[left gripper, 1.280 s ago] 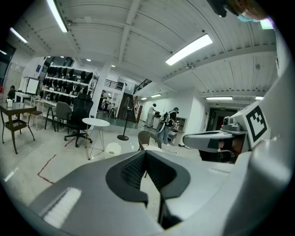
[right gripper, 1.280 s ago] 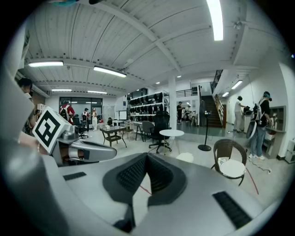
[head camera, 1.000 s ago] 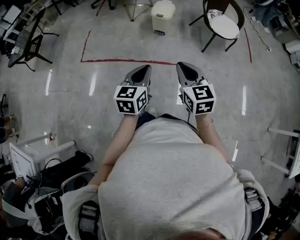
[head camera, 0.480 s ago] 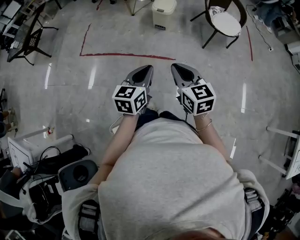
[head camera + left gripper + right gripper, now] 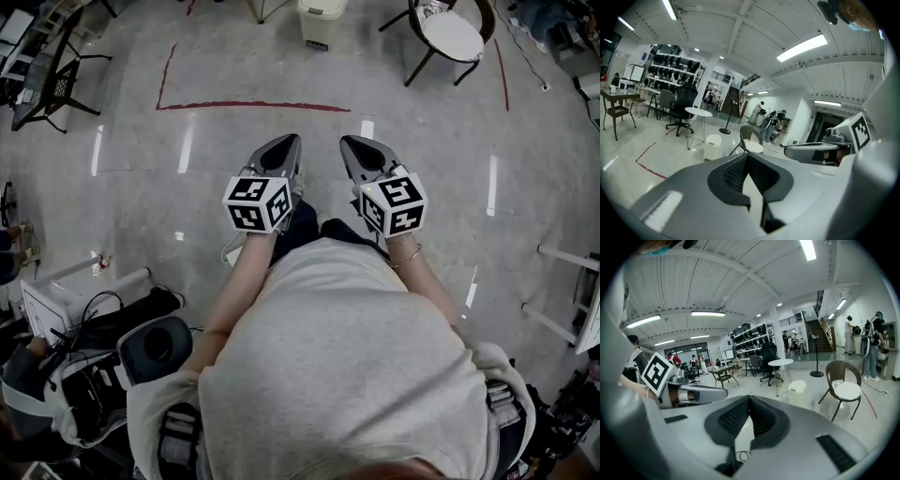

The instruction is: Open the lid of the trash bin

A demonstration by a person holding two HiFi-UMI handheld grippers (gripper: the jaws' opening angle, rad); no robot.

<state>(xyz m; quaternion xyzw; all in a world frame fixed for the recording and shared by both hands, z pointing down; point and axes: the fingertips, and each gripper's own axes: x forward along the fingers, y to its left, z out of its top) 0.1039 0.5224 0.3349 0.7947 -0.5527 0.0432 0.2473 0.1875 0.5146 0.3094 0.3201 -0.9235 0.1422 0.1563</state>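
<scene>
The white lidded trash bin (image 5: 321, 17) stands on the floor at the top edge of the head view, beyond a red tape line (image 5: 253, 106). Its lid is down. It also shows as a small bin (image 5: 712, 146) in the left gripper view and as a bin (image 5: 797, 392) beside a round table in the right gripper view. My left gripper (image 5: 287, 146) and right gripper (image 5: 353, 146) are held side by side in front of the person's body, far short of the bin. Both are shut with nothing between the jaws, tips meeting on the left gripper (image 5: 747, 155) and right gripper (image 5: 749, 397).
A dark chair with a white seat (image 5: 452, 35) stands right of the bin. Black furniture (image 5: 52, 84) sits at the far left. Cabled equipment and a round grey seat (image 5: 155, 347) crowd the lower left. White table legs (image 5: 567, 300) are at the right edge. Several people stand in the background.
The bin, chair and red line have slid up towards the top edge of the head view. Both grippers stay shut and side by side, a little closer together.
</scene>
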